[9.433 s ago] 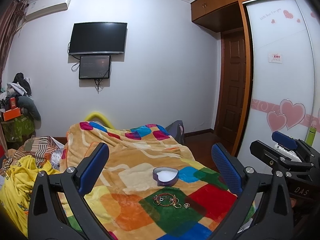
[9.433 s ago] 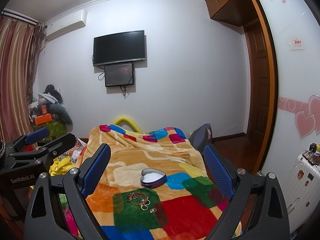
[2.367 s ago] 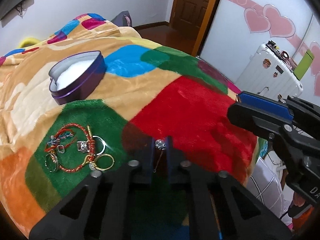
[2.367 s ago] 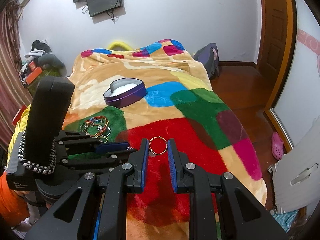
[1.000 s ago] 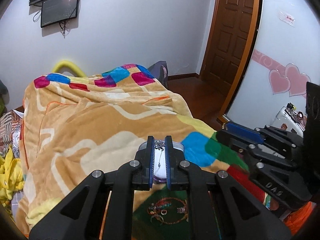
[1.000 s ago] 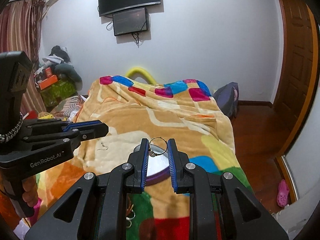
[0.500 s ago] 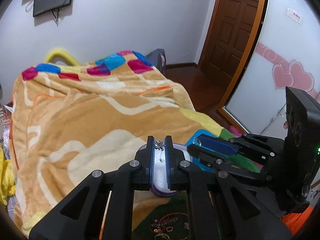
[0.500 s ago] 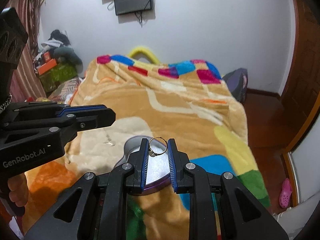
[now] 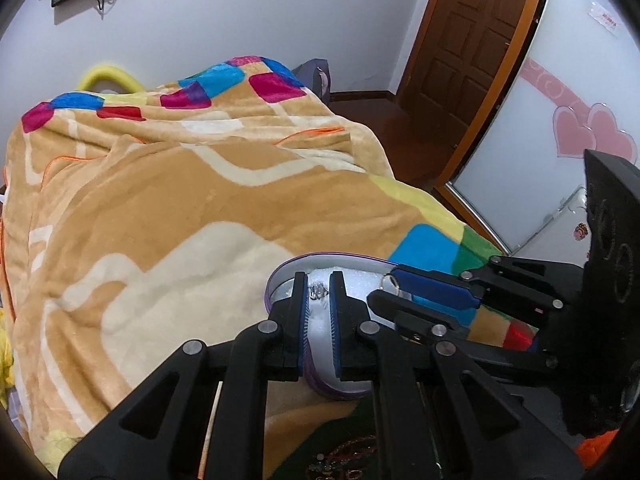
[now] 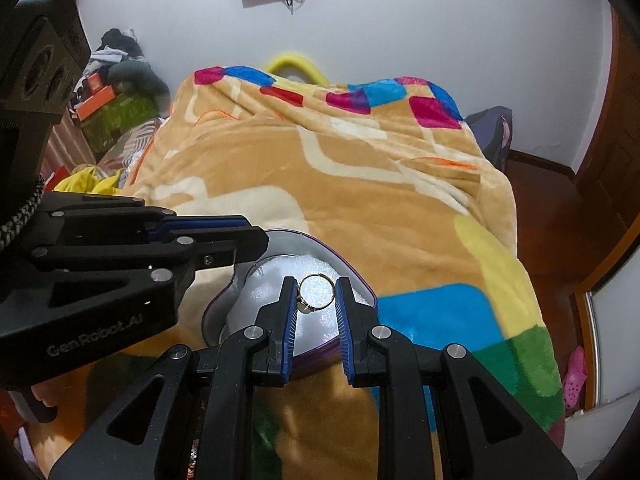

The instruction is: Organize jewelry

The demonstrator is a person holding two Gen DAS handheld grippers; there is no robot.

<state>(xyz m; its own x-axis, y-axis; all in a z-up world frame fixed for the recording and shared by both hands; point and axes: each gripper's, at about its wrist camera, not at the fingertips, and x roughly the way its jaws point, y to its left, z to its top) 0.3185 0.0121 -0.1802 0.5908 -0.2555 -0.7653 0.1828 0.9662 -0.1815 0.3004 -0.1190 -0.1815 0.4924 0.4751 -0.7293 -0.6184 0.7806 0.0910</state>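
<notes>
A purple heart-shaped tin (image 9: 280, 276) with white lining sits on the colourful blanket; it also shows in the right wrist view (image 10: 362, 284). My left gripper (image 9: 318, 290) is shut on a small silver earring (image 9: 318, 291) and hangs over the tin's left lobe. My right gripper (image 10: 316, 296) is shut on a gold ring (image 10: 315, 294) and hangs over the tin's right lobe. The right gripper also shows in the left wrist view (image 9: 390, 282), close beside the left one. The remaining jewelry pile (image 9: 344, 464) lies on the green patch, mostly hidden under the grippers.
The blanket (image 9: 180, 184) covers the whole bed. A wooden door (image 9: 468, 40) and a sliding wardrobe with pink hearts (image 9: 592, 136) stand to the right. Clutter and boxes (image 10: 112, 96) sit at the left of the bed. A pink slipper (image 10: 576, 372) lies on the floor.
Both grippers have moved down and forward, closer to the tin, each still holding its piece. The tin now fills the space right under both fingertips.
</notes>
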